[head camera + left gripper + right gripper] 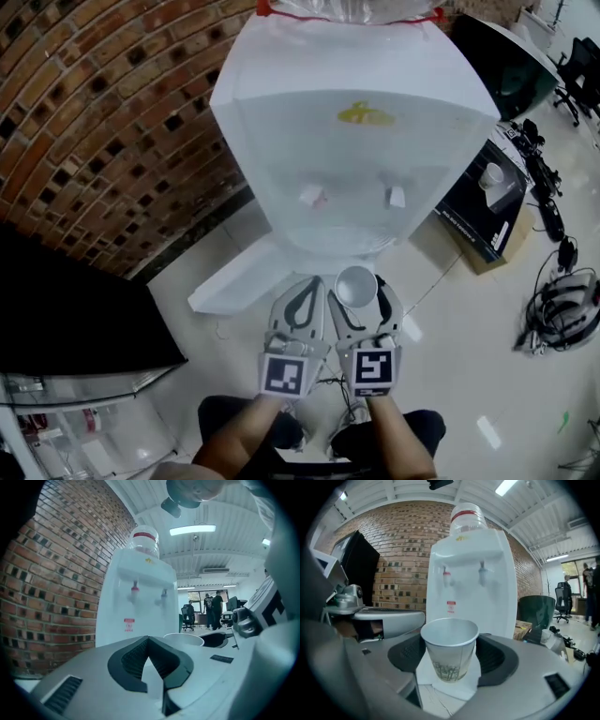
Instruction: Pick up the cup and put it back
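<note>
Right tool gripping cup, upright between jaws

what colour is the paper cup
White paper cup, greenish plant-like print near its base; best in the right gripper view.

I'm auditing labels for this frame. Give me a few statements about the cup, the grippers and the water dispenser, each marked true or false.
1. The right gripper holds the paper cup upright. True.
2. The cup is full of water. False: its inside looks empty.
3. The left gripper also holds a cup. False: its jaws are together with nothing between them.
4. A white water dispenser stands ahead of both grippers, with a brick wall beside it. True.
</note>
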`<state>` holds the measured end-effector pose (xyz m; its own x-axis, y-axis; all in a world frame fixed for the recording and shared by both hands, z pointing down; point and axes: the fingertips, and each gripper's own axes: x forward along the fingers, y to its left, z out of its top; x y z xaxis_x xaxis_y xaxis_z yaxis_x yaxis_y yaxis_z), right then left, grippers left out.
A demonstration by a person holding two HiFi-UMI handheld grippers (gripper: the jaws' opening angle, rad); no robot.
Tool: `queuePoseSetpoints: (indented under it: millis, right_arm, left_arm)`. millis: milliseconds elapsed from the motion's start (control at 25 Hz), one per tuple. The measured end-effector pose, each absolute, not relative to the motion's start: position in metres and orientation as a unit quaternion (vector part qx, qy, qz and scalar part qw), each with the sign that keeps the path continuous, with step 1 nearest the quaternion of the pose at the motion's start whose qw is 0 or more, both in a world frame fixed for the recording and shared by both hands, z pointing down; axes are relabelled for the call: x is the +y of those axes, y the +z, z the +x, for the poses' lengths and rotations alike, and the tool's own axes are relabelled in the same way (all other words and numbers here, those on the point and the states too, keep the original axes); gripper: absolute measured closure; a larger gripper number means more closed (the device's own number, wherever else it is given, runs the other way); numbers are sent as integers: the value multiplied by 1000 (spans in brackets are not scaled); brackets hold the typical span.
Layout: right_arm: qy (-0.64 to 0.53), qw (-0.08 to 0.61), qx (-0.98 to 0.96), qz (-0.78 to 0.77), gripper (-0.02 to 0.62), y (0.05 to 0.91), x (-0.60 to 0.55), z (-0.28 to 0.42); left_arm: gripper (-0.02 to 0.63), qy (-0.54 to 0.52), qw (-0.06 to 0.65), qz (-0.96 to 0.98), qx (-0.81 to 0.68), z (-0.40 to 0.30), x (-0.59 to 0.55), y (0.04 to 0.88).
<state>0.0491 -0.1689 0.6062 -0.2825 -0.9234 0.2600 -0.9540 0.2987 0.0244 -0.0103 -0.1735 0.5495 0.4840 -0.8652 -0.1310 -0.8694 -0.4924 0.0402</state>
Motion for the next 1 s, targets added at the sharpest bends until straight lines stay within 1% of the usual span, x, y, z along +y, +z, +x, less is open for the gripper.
queuePoseSetpoints:
  millis: [160,240,320,440,680,880,1000]
  right_arm:
    - [71,117,-794,592,255,689,-184,50]
    - [63,130,-794,590,255,724,-191,52]
    - [61,126,-794,591,255,753,-200,53]
    - [55,125,-797,588,255,788,-213,52]
    - [60,98,-795,595,255,854,-259,54]
    - [46,96,-805,584,255,907,-308,51]
    - [48,96,-804,585,253,934,-332,51]
  left_arm:
    - [604,54,8,-865,499,-3,-186,634]
    - [604,44,13,-865,500,0,-193,670]
    - [604,44,14,-861,506,-1,-202,697]
    - [604,54,16,-858,511,-2,-212,725]
    - [604,37,9,-859,510,-3,-226,771]
    - [604,22,6,-864,502,3,-237,805]
    - [604,13,-9,-865,502,7,-247,826]
